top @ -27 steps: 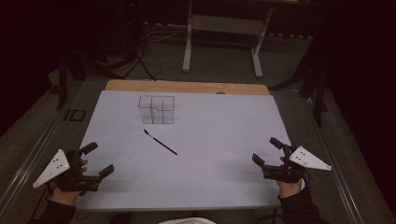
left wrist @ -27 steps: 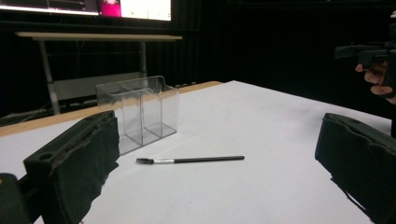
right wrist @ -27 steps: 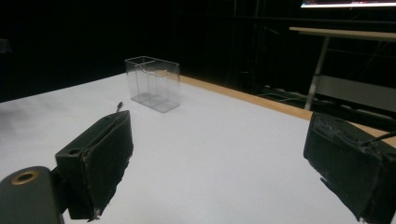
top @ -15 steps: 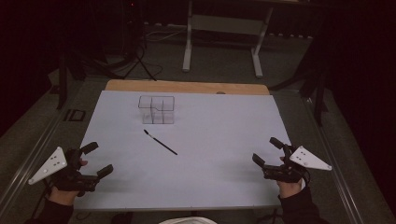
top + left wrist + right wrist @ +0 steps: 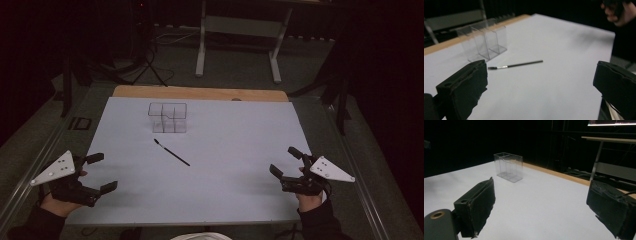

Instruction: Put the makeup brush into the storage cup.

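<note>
A thin black brush (image 5: 171, 152) (image 5: 515, 65) lies flat on the white sheet (image 5: 230, 140), left of its middle. Behind it stands a clear plastic holder with compartments (image 5: 167, 117) (image 5: 482, 42) (image 5: 508, 167), upright and empty as far as I can see. My left gripper (image 5: 101, 172) (image 5: 540, 82) hovers at the near left edge, open, nothing between its jaws. My right gripper (image 5: 285, 161) (image 5: 540, 207) hovers at the near right edge, also open and empty. Both are well apart from the brush and the holder.
A wooden table edge (image 5: 200, 93) runs along the far side of the sheet. Beyond it on the dark floor stand a metal table frame (image 5: 237, 35), stands and cables (image 5: 150, 65). In the left gripper view the other hand (image 5: 620, 12) shows at top right.
My left gripper has drifted slightly left and toward me. The right gripper, the brush and the holder have not moved.
</note>
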Available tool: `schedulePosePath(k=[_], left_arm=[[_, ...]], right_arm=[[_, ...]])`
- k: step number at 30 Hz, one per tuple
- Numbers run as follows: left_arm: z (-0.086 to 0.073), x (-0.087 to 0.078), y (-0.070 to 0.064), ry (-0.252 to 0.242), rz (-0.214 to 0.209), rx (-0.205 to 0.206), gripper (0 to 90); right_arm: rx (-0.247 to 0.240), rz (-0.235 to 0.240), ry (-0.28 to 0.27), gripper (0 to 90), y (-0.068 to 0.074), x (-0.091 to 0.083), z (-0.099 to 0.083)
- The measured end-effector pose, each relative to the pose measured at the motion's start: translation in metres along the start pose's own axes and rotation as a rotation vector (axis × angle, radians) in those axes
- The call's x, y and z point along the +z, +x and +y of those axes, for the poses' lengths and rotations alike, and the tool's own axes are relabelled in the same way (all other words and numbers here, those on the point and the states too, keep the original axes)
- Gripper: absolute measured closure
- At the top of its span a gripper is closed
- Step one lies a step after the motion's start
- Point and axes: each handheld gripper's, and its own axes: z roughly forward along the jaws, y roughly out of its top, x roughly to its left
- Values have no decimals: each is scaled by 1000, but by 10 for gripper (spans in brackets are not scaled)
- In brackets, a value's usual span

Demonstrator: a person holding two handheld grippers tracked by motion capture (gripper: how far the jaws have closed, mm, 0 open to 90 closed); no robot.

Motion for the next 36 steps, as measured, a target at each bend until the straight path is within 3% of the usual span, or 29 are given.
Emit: schedulePosePath(k=[5, 12, 16, 19, 20, 30, 36], left_arm=[[14, 4, 4, 100, -11, 68, 1], [29, 16, 3, 198, -19, 165, 2], [36, 24, 5, 262, -34, 199, 2], [38, 27, 6, 276, -48, 205, 2], [41, 34, 7, 315, -57, 230, 1], [40, 55, 5, 422, -91, 304, 2], [44, 68, 4, 510, -115, 357, 2]], right_arm=[[-7, 5, 5, 83, 2, 1, 0], [-5, 12, 0, 83, 1, 1, 0], [-3, 14, -2, 83, 1, 1, 1], [-6, 12, -1, 83, 1, 1, 1], [-9, 12, 5, 83, 1, 2, 0], [-8, 14, 4, 83, 2, 1, 0], [-7, 22, 5, 83, 2, 1, 0]])
